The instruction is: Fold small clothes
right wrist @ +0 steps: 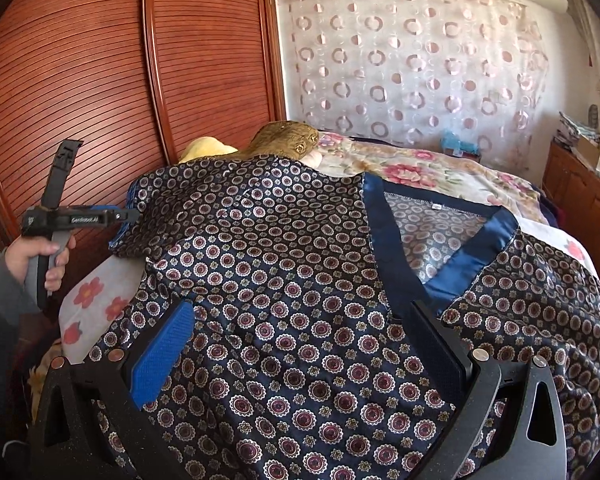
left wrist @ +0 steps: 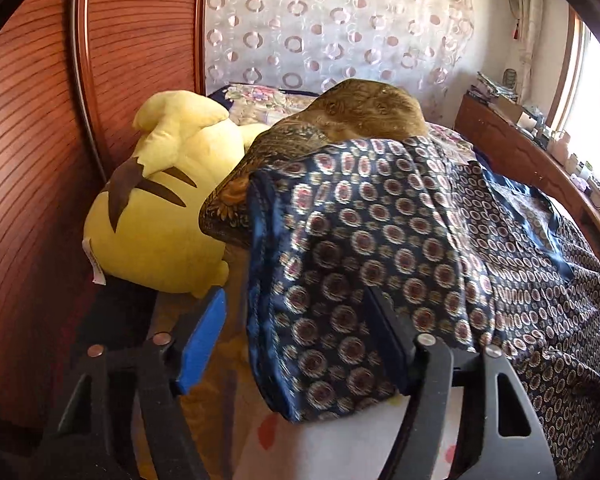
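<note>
Across the bed (right wrist: 440, 168): the patterned navy garment (right wrist: 284, 280) lies spread out, neckline up, its left sleeve draped over a brown cushion (left wrist: 364, 108) beside the yellow plush toy (left wrist: 160, 200).
Risk: this satin looks slippery, so a shallow bite on the sleeve edge (left wrist: 260, 280) could slide off mid-fold.
Second risk: the sleeve rides up on the cushion and could drag it along or fold crooked.
Left gripper (left wrist: 296, 320): jaws apart and unclenched, straddling the sleeve edge, far pad against the cloth, no pinch seen.
Right gripper (right wrist: 304, 340): spread wide, hovering over the garment's front, grasping nothing.
Person's hand (right wrist: 40, 256): wrapped round the left tool's handle.
</note>
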